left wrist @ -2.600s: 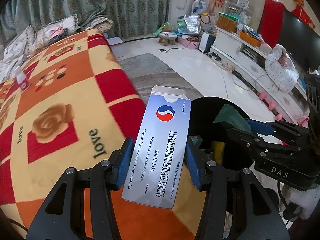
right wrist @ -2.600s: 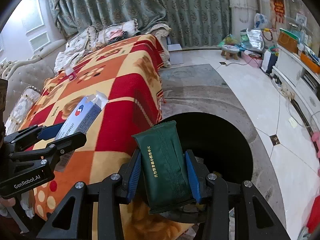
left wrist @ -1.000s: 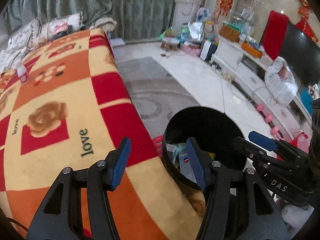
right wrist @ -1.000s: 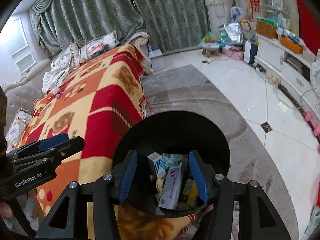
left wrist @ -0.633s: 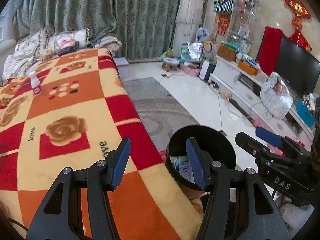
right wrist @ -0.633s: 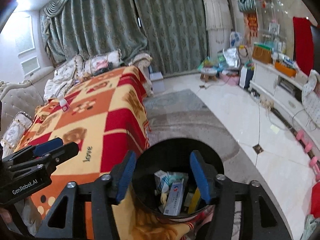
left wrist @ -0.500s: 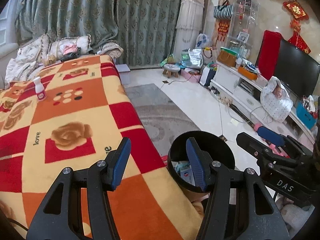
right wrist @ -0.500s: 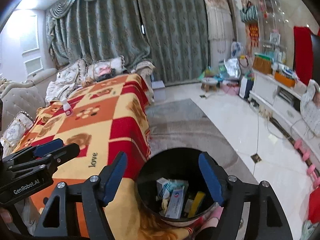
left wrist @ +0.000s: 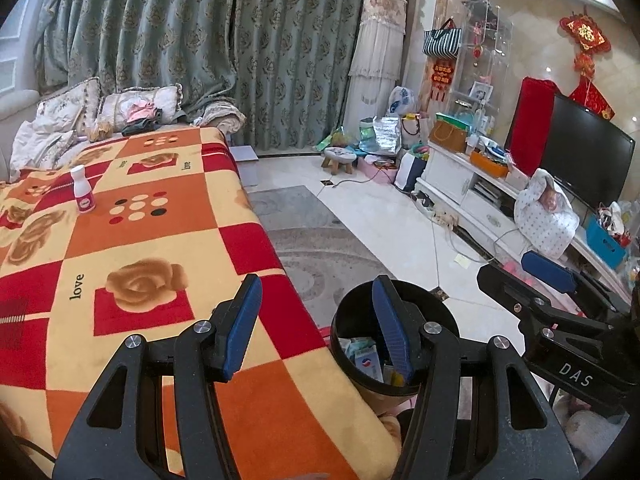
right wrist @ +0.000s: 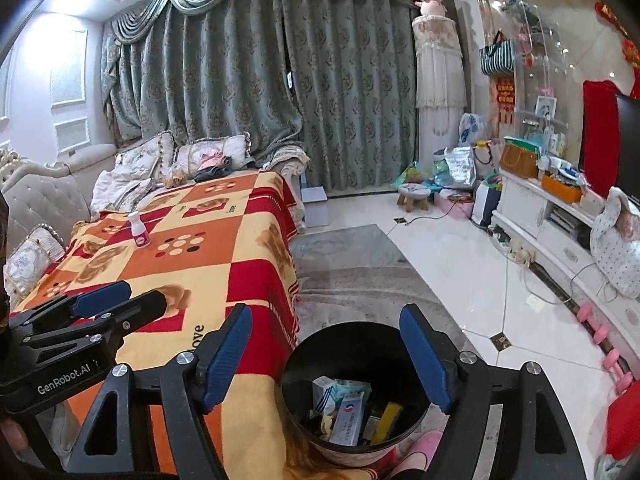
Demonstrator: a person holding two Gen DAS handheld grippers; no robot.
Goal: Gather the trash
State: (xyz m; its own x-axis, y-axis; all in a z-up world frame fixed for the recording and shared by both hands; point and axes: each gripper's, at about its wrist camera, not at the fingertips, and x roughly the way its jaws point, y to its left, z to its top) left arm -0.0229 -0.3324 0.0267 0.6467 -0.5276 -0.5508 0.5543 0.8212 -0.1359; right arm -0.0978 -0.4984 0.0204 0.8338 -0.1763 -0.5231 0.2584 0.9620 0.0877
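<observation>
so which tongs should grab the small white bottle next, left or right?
Left, probably. Both tongs are empty and open, but the white bottle stands on the blanket's left side, nearer the left tongs; the right tongs hover over the bin.

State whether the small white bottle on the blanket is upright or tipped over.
Upright. The white bottle stands on its pink-labelled base on the blanket, cap pointing up, in both wrist views.

Bin (right wrist: pixel 304 364) right of blanket (right wrist: pixel 224 248), bottle (right wrist: pixel 139 230) on blanket

This was a home living room. Heavy patterned curtains (right wrist: pixel 248 92) hung along the far wall behind a sofa (right wrist: pixel 48 196) piled with cushions (right wrist: pixel 212 152). A rose-print blanket (left wrist: pixel 132 240) lay at left, while a television (left wrist: pixel 584 160) on a white cabinet (left wrist: pixel 472 196) stood at right, with red festive decorations (left wrist: pixel 586 36) above.
</observation>
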